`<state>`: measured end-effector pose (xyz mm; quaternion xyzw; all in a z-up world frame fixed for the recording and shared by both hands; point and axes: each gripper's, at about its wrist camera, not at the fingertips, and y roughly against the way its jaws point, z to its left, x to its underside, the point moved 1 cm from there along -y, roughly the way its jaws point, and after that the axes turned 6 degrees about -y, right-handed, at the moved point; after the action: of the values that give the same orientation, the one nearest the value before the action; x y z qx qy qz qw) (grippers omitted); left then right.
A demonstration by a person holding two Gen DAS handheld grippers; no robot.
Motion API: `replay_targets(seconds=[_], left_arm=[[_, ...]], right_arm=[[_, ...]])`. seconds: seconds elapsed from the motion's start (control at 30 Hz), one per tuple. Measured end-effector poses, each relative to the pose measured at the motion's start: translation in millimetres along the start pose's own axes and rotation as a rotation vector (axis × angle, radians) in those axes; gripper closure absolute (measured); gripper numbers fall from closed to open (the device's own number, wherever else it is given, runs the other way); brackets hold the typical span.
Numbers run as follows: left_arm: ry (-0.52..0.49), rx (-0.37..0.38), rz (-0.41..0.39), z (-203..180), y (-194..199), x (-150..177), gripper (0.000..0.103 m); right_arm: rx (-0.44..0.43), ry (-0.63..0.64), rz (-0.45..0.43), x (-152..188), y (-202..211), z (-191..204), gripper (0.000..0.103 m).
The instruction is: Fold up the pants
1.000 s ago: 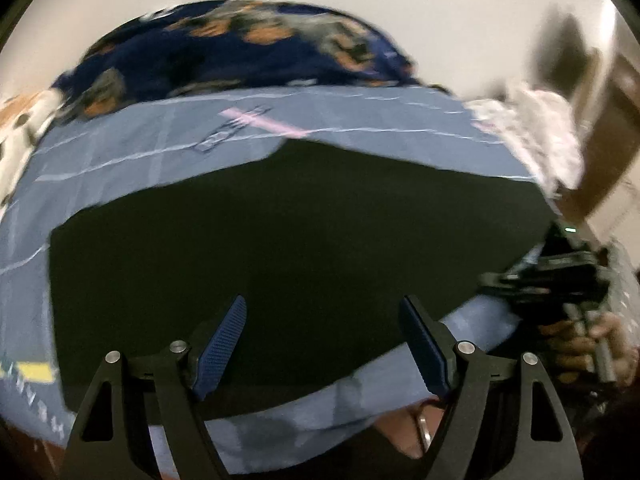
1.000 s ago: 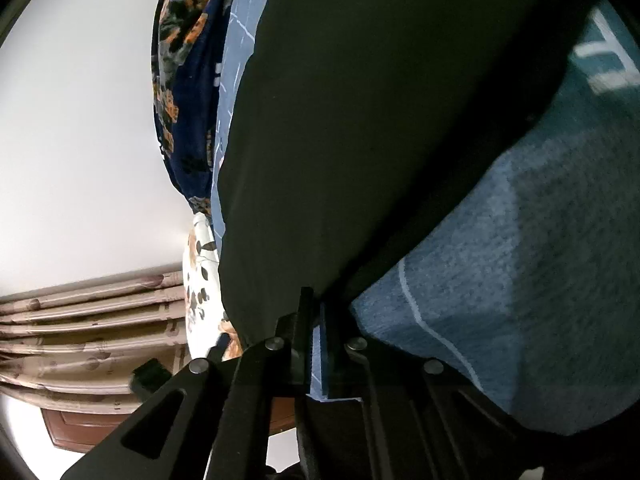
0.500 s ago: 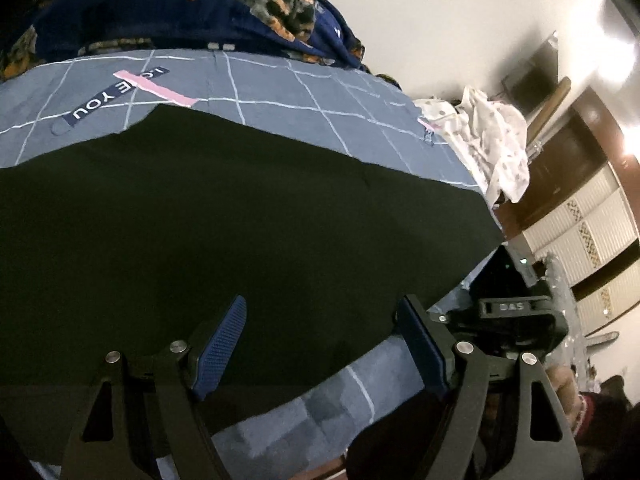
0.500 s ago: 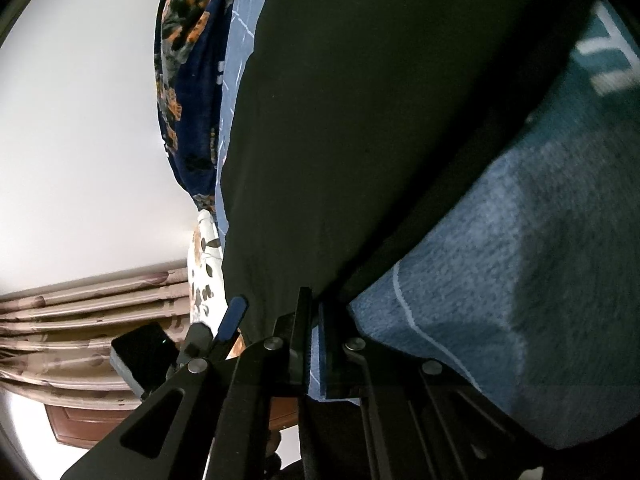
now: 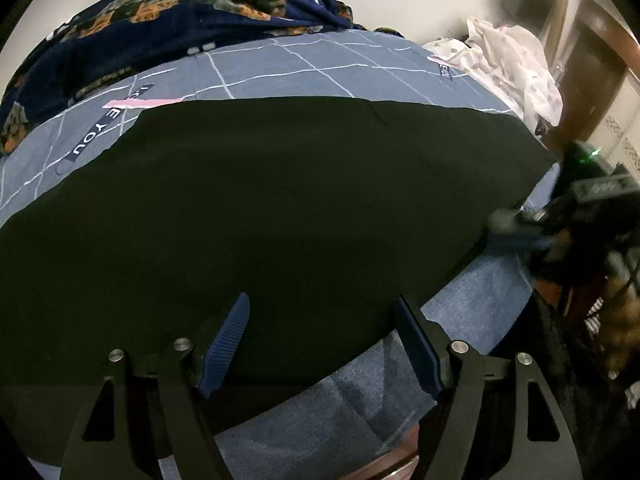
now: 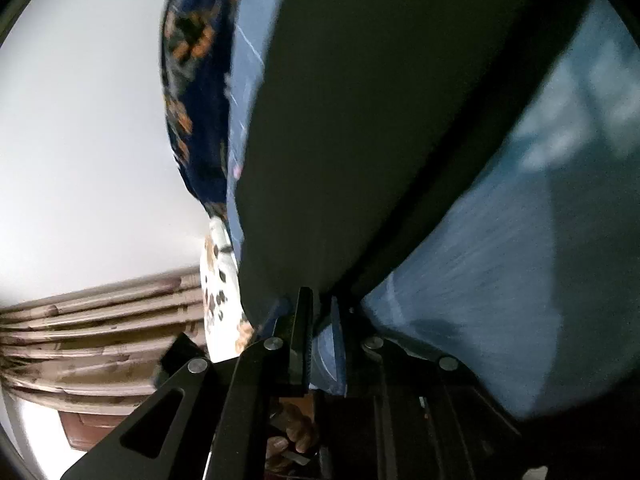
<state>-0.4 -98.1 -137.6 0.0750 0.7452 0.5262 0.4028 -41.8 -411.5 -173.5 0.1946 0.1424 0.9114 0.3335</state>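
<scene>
Left wrist view: my left gripper (image 5: pixel 322 344) is gaping empty over smooth black pants (image 5: pixel 280 200); my right gripper (image 6: pixel 320 320) is pinching their edge on the checked blue sheet (image 5: pixel 320 68).

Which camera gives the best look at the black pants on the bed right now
The left wrist view. There the black pants spread flat across the blue bedsheet, most of their outline visible. The right wrist view shows only a tilted, blurred stretch near the edge pinched by the right gripper.

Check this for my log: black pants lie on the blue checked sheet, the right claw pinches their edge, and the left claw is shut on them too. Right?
Not quite: the left claw is open over the black pants, as the left wrist view shows. The rest stands.
</scene>
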Motion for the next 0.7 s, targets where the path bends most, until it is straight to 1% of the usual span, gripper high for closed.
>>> replay_targets(seconds=[0.03, 0.1, 0.17, 0.23, 0.27, 0.33, 0.37, 0.47, 0.53, 0.6, 0.7], left_arm=[[0.002, 0.003, -0.002, 1.0, 0.0, -0.4, 0.029], [-0.008, -0.003, -0.003, -0.1, -0.3, 0.1, 0.029], [-0.018, -0.012, -0.002, -1.7, 0.1, 0.7, 0.029], [-0.010, -0.006, -0.003, -0.7, 0.3, 0.3, 0.029], [-0.005, -0.001, -0.002, 0.1, 0.5, -0.2, 0.029], [0.015, 0.016, -0.005, 2.7, 1.2, -1.1, 0.029], [0.028, 0.026, -0.007, 4.5, 1.8, -1.1, 0.029], [0.038, 0.033, -0.004, 5.3, 2.4, -1.8, 0.029], [0.040, 0.031, -0.004, 4.9, 2.7, -1.7, 0.029], [0.037, 0.027, -0.002, 3.5, 2.6, -1.9, 0.029], [0.039, 0.028, 0.000, 3.3, 2.5, -2.4, 0.029]], right_arm=[[-0.009, -0.001, -0.046, -8.4, 20.1, -0.7, 0.091], [-0.007, -0.008, -0.170, -32.4, 68.8, -5.6, 0.091], [0.013, -0.003, -0.323, -60.1, 124.0, -13.5, 0.090], [0.053, -0.011, -0.488, -86.4, 180.4, -26.0, 0.085], [0.050, -0.020, -0.552, -98.8, 205.9, -34.2, 0.083], [0.066, -0.050, -0.648, -118.7, 246.7, -50.4, 0.075], [0.074, -0.056, -0.686, -125.4, 262.5, -56.5, 0.075], [0.100, -0.066, -0.758, -136.0, 290.2, -68.1, 0.074], [0.090, -0.066, -0.773, -142.3, 297.9, -73.6, 0.070], [0.093, -0.068, -0.766, -148.8, 297.1, -77.4, 0.066], [0.059, -0.063, -0.728, -156.5, 290.7, -79.6, 0.067]])
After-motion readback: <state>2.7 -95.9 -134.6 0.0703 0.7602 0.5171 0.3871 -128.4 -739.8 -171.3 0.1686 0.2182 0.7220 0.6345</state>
